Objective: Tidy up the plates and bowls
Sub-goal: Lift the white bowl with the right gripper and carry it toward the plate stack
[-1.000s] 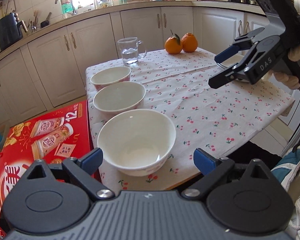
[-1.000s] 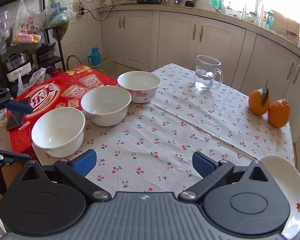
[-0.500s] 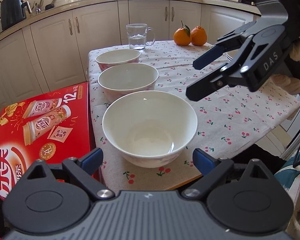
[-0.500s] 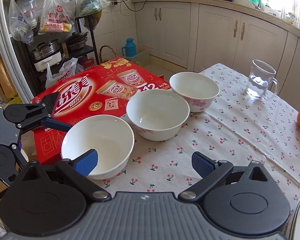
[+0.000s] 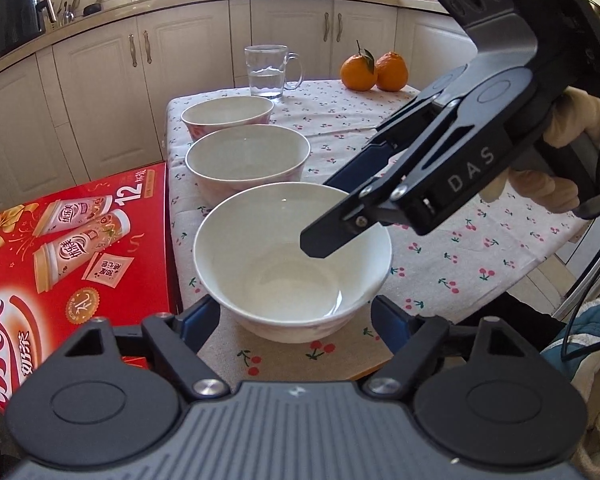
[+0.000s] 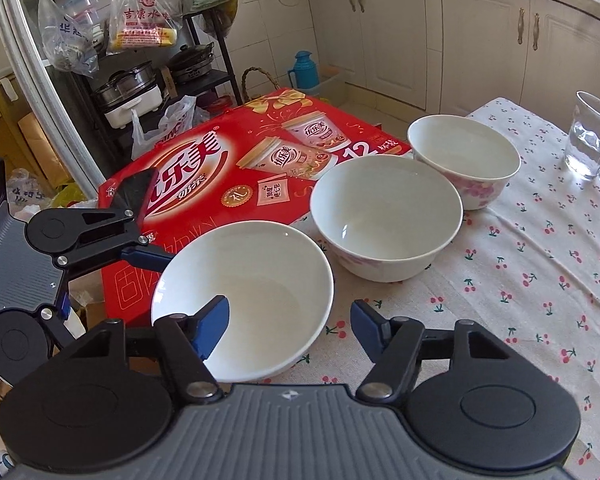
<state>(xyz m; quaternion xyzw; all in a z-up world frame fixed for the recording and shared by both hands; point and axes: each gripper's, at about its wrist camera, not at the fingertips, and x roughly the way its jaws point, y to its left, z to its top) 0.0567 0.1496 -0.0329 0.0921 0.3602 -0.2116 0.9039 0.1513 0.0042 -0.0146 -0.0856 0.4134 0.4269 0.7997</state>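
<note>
Barely started, by the look of it: three bowls in a row along the table (image 5: 480,248) edge nearest the red box (image 5: 72,248), none stacked yet. Near bowl (image 5: 292,264) at the table corner, middle bowl (image 5: 247,160) just behind and touching or nearly so, far bowl (image 5: 227,114) beyond that, w/ pink flowers on its side. No plate visible in either view, so can't judge the plate part. Left gripper (image 5: 296,312) open, fingers spread either side of the near bowl's base, low and close but not closed on it. Right gripper (image 6: 288,320) also open, straddling the near bowl's rim: one finger inside the bowl, the other outside over the cloth; contact w/ the rim can't be confirmed. Probably the step in hand = pick up near bowl, likely to nest into the middle one. Left to do: all stacking of 3 bowls, plus whatever plates exist out of view. Glass mug (image 5: 270,70) w/ water and two oranges (image 5: 374,72) at the far end, well apart from the bowls, not in the way.
</note>
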